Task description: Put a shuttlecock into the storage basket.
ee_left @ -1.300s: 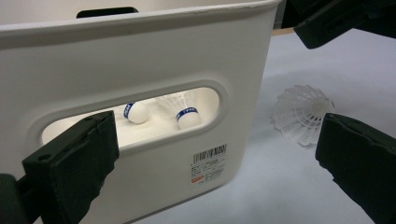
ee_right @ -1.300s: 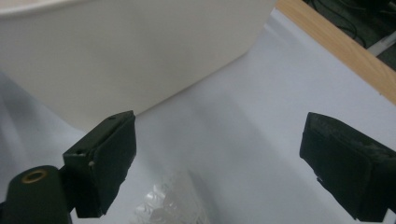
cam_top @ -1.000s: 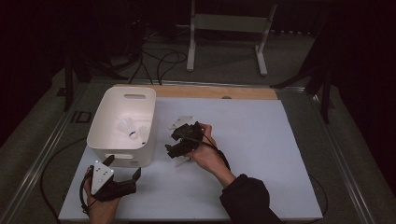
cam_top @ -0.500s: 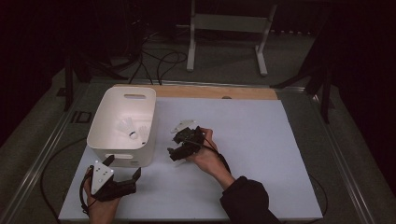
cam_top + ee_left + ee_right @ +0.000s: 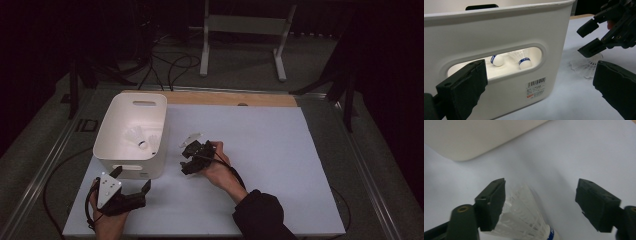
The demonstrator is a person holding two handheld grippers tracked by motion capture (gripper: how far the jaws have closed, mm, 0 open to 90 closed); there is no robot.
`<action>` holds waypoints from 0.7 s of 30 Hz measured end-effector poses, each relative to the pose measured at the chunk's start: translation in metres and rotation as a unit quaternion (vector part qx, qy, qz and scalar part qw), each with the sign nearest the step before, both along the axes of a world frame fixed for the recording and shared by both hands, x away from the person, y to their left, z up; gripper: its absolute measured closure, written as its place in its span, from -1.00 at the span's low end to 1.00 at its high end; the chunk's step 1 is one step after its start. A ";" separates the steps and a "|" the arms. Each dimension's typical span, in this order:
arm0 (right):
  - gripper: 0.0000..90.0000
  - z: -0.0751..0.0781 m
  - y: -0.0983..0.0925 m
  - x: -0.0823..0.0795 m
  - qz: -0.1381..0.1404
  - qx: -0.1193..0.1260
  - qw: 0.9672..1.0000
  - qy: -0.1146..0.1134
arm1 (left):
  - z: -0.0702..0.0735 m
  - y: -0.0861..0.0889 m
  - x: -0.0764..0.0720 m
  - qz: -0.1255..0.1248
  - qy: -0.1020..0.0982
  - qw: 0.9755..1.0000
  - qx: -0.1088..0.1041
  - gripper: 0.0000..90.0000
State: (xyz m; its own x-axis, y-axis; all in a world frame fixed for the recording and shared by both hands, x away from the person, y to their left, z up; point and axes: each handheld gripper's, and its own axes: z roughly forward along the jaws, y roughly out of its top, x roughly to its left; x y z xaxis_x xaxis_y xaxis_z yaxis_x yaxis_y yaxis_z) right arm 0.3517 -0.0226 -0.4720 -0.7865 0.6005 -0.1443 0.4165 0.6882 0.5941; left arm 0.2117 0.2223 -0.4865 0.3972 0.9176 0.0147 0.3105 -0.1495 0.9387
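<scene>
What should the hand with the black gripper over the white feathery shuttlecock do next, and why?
Probably finish closing the right gripper on the white feathered shuttlecock. Its jaws have just been closing and stand either side of the shuttlecock, which lies on the white table; one pad is at the feathers, the other still apart. Two similar shuttlecocks already sit in the white plastic bin, so it likely goes there next.

- Shuttlecocks: three counted. Two lie inside the bin, white skirts, blue-banded corks (image 5: 497,60) and (image 5: 525,63). One lies on the white table top beside the bin (image 5: 531,225).
- White plastic bin (image 5: 114,131): one.
- Grippers: two, left gripper (image 5: 131,184), right gripper (image 5: 186,158).
- Table (image 5: 280,150): one.
</scene>
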 end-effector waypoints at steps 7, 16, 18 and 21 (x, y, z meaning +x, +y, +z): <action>-0.14 0.005 -0.015 0.002 -0.011 0.004 1.000 -0.001 | 0.000 0.000 0.000 0.000 0.001 1.000 0.001 -1.00; 0.20 0.009 -0.033 0.006 -0.035 0.021 0.999 0.020 | 0.000 -0.001 0.000 0.000 0.001 1.000 0.000 -1.00; 0.36 0.010 -0.039 0.007 -0.040 0.027 0.999 0.023 | 0.000 -0.001 0.000 0.000 0.001 1.000 0.000 -1.00; 0.54 0.011 -0.046 0.009 -0.043 0.038 0.998 0.032 | 0.000 -0.001 0.000 -0.001 0.001 1.000 0.001 -1.00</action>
State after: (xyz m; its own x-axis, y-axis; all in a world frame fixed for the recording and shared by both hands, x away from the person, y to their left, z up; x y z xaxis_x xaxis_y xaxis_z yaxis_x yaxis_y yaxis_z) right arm 0.3606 -0.0683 -0.4610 -0.7377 0.6734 -0.0479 0.5103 0.6027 0.6135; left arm 0.2119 0.2211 -0.4868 0.3982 0.9172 0.0154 0.3125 -0.1515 0.9378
